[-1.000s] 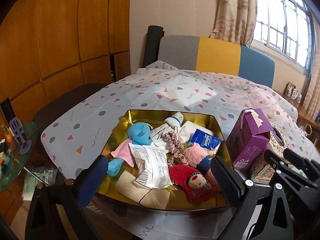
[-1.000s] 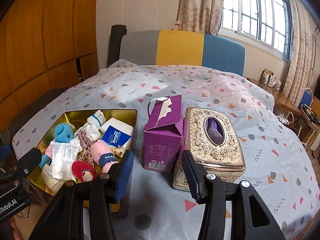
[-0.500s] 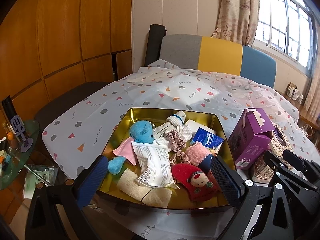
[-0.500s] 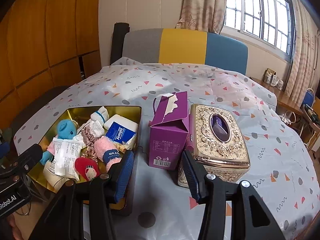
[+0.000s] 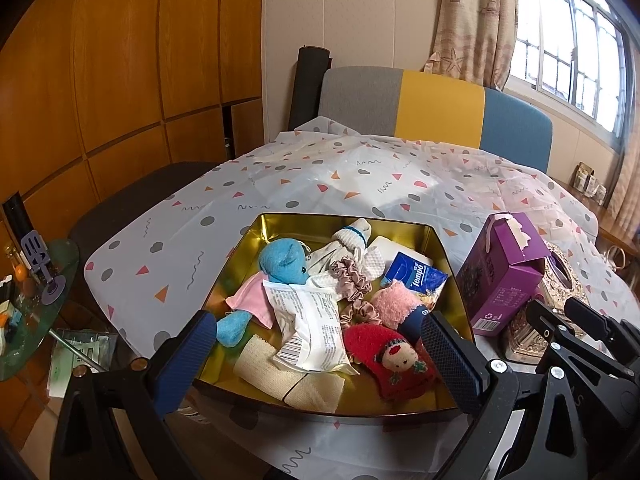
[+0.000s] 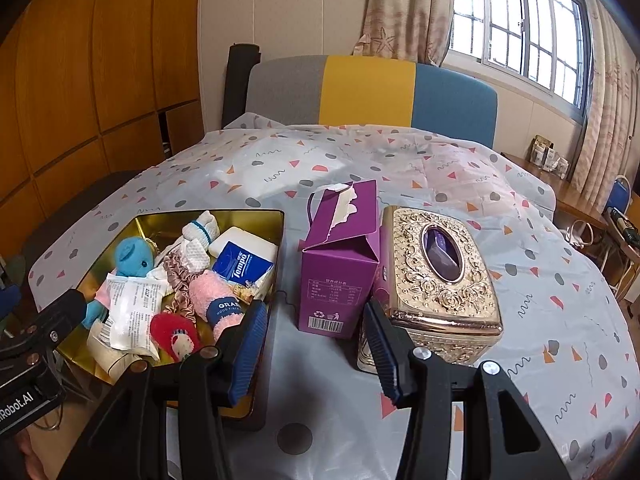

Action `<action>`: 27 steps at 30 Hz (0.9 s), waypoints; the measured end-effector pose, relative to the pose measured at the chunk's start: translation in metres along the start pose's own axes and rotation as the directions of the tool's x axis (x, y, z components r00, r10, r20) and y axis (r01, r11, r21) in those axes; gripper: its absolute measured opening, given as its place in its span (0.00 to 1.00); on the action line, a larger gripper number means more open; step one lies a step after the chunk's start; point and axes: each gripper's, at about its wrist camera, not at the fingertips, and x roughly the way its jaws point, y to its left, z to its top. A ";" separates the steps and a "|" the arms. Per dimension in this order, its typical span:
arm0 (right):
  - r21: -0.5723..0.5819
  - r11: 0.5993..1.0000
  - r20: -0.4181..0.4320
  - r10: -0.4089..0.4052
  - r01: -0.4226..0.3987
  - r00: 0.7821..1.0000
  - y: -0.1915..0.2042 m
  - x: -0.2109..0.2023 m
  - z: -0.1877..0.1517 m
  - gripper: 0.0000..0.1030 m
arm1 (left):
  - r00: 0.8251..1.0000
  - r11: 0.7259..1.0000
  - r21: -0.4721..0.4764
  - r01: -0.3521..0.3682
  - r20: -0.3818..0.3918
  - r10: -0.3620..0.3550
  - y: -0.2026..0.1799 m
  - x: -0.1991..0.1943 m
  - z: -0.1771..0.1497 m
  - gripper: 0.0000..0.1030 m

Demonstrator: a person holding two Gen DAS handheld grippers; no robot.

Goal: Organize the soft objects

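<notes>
Hovering at the gold tin's [image 5: 340, 224] near rim, both claws (left [image 5: 316, 354], right [image 6: 316, 344]) gape empty.

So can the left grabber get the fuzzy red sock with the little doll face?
Probably yes. The fuzzy red doll-face sock lies on top at the near edge of the gold tin tray, just ahead of the open left gripper. Only the white printed packet lies close beside it.

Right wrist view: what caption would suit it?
Open right gripper poised before purple carton and ornate gold tissue box.
</notes>
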 end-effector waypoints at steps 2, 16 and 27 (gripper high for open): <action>0.000 1.000 0.001 0.000 0.000 1.000 0.000 0.000 0.000 0.49 | 1.000 1.000 -0.001 -0.001 -0.001 0.001 0.000 0.000 0.000 1.00; -0.001 1.000 -0.005 0.001 -0.001 1.000 -0.001 0.001 -0.002 0.49 | 1.000 1.000 0.000 -0.001 -0.001 0.001 0.000 0.000 0.000 1.00; -0.006 1.000 -0.009 0.002 -0.003 1.000 -0.001 0.001 -0.003 0.49 | 1.000 1.000 0.000 0.001 0.004 -0.001 0.002 -0.001 -0.001 1.00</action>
